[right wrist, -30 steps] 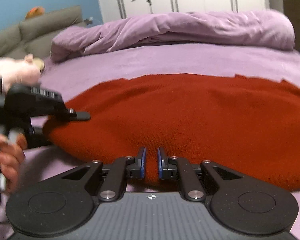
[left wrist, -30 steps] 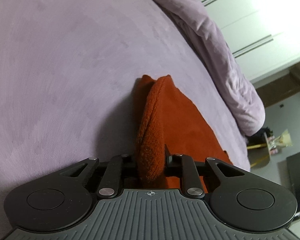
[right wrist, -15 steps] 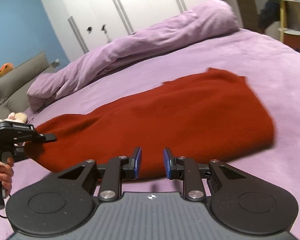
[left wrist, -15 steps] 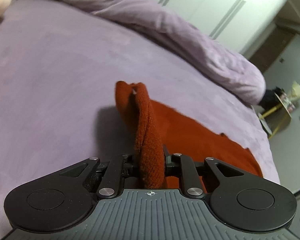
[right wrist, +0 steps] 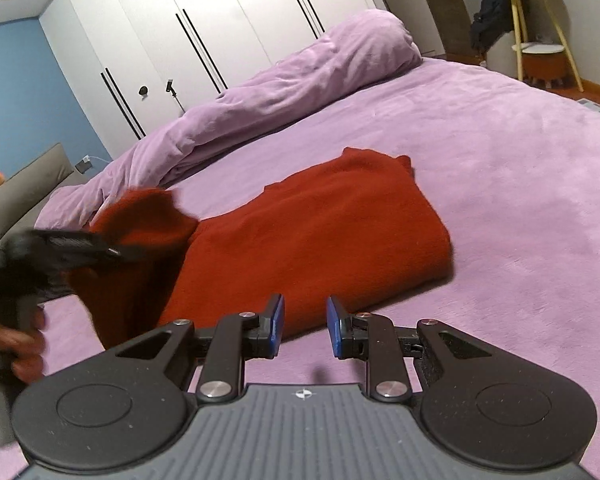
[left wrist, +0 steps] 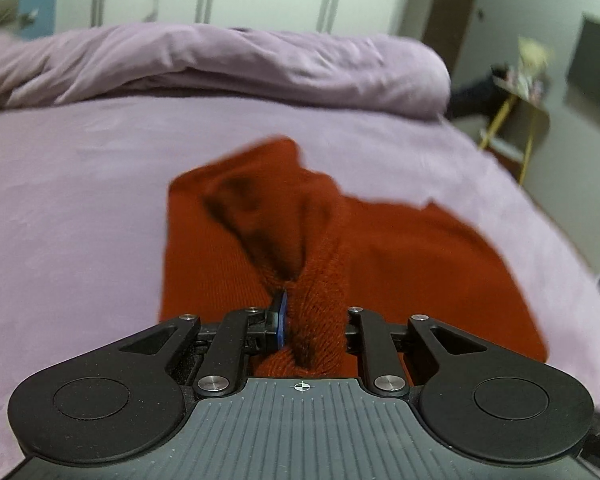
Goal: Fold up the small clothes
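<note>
A rust-red knitted garment [right wrist: 320,236] lies folded on the purple bed. My left gripper [left wrist: 314,322] is shut on a bunched end of the garment [left wrist: 320,280] and lifts it off the bed; the rest trails flat to the right [left wrist: 440,272]. In the right wrist view the left gripper [right wrist: 112,252] shows blurred at the left, holding the raised red end. My right gripper [right wrist: 303,326] is open and empty, just above the bed in front of the garment's near edge.
A rolled purple duvet [right wrist: 268,92] lies along the far side of the bed [right wrist: 500,140]. White wardrobe doors [right wrist: 204,28] stand behind it. A small yellow-legged side table [right wrist: 540,40] is beyond the bed's right edge. A grey headboard [right wrist: 24,188] is at the left.
My right gripper has let go of the garment, opened and drawn back. My left gripper has swung round and lifted its end of the garment higher and over towards the rest.
</note>
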Demonstrator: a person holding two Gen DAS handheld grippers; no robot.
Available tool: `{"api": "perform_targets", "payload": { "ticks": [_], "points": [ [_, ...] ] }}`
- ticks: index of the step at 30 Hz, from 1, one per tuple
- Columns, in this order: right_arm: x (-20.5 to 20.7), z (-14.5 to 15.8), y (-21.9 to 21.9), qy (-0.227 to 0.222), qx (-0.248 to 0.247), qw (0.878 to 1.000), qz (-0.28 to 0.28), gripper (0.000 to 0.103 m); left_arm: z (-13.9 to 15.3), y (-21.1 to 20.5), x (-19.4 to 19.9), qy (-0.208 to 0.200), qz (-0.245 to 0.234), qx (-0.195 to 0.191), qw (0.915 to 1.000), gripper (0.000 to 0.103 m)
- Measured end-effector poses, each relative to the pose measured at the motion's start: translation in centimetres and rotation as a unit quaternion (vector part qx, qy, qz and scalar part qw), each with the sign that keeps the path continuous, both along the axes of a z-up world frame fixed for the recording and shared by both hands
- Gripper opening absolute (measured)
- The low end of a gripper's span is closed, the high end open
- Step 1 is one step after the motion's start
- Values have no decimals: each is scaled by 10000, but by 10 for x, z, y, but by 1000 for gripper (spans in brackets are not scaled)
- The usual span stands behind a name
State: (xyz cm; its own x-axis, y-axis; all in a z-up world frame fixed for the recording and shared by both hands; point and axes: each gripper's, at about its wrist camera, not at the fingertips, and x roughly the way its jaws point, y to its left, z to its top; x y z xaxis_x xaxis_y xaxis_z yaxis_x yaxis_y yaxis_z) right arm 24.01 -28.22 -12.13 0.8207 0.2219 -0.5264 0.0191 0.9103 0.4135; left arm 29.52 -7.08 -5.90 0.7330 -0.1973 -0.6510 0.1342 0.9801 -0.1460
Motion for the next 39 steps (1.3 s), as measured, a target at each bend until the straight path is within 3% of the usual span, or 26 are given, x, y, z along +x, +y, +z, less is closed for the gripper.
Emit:
{"api": "perform_targets", "payload": {
  "ticks": [3, 4, 5, 7, 10, 13, 16, 18, 20, 23, 26, 30, 34, 39],
  "points": [
    [1, -2, -4, 28, 14, 10000, -29, 23, -15, -21, 1, 25, -157, 435, 9989, 25],
    [0, -2, -4, 36, 25, 10000, -34, 23, -18, -26, -1, -38, -315, 576, 9978, 32],
    [0, -3, -5, 53, 33, 10000, -26, 23, -20, -29, -5, -106, -521, 673, 9963, 47],
    [2, -4, -5, 94, 19, 10000, 10, 23, -19, -29, -14, -215, -938, 638, 9933, 59],
    [5, -3, -4, 146, 22, 9999, 85, 23, -11, -13, -32, -302, -1218, 387, 9913, 57],
    [14, 1, -1, 131, 39, 9997, 184, 23, 4, 16, -51, -331, -1305, -449, 9899, 56],
    [31, 11, 9, 116, 167, 9990, 395, 23, 16, 38, -62, -301, -1125, -958, 9886, 56],
    [48, 16, 18, 173, 416, 9970, 633, 29, 22, 50, -66, -336, -845, -902, 9918, 56],
    [69, 17, 26, 332, 744, 9933, 825, 50, 25, 60, -66, -394, -570, -729, 9949, 56],
    [97, 16, 42, 556, 882, 9887, 1080, 54, 23, 77, -59, -357, -45, -619, 9974, 56],
    [126, 7, 56, 884, 1015, 9834, 1219, 57, 12, 93, -43, -44, 338, -810, 9961, 55],
    [153, -7, 66, 1145, 1124, 9809, 1096, 60, -2, 96, -36, 279, 253, -869, 9955, 55],
    [165, -12, 74, 1121, 1112, 9811, 1121, 60, -17, 86, -35, 449, -43, -752, 9961, 55],
    [178, -12, 91, 1066, 783, 9835, 1231, 60, -26, 84, -33, 524, -31, -720, 9960, 56]
  ]
}}
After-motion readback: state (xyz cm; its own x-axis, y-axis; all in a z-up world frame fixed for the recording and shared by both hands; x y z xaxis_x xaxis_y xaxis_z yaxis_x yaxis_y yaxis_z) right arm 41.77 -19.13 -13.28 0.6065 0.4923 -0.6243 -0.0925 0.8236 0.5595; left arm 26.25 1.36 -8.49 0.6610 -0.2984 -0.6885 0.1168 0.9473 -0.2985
